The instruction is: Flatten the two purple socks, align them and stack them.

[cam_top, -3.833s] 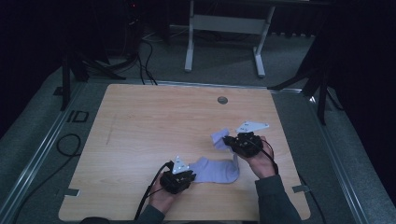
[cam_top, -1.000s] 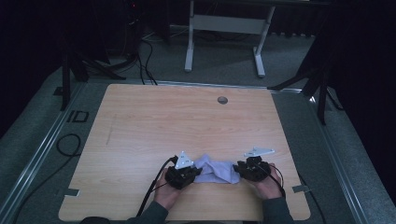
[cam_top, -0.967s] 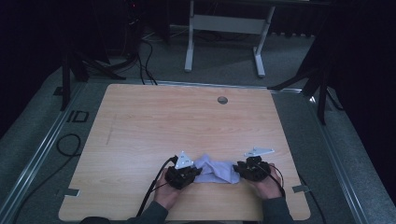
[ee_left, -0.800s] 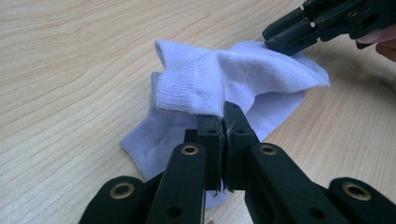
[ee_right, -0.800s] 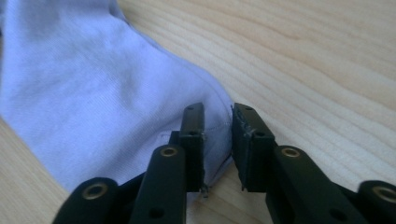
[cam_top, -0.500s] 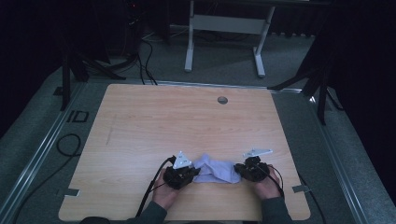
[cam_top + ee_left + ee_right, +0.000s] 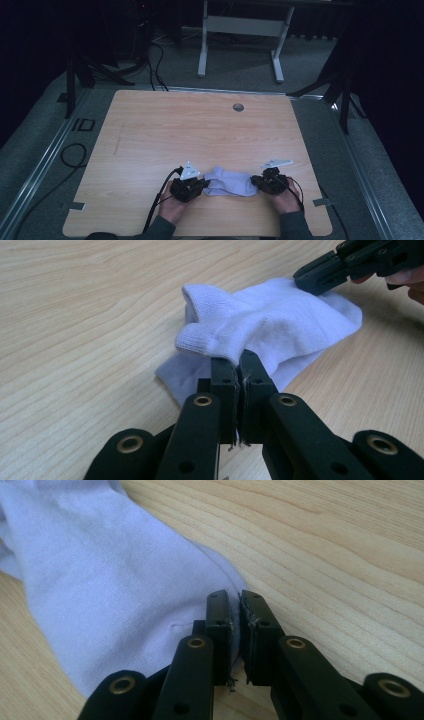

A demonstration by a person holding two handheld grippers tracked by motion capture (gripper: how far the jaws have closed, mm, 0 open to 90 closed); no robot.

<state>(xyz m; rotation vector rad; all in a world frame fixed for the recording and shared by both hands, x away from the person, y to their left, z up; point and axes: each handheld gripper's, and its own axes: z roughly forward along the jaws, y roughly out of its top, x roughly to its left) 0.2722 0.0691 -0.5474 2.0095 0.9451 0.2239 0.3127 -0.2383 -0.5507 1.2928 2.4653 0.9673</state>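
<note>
A white sock lies crumpled on the wooden table near its front edge, between my two grippers. My left gripper is shut on the sock's left end; in the left gripper view its jaws pinch a fold of the sock, whose cuff stands up behind them. My right gripper grips the sock's right end. Its jaws have just been closing and now pinch the edge of the sock. The right gripper also shows at the top right of the left gripper view.
A round cable hole sits near the table's far edge. A white metal stand is on the floor beyond it. Tape marks lie at the front corners. Cables trail from both grippers toward the front edge.
Since the earliest frame the right gripper has come back toward the front edge, level with the left one, and the sock is bunched shorter. Over the last second almost nothing has moved.
</note>
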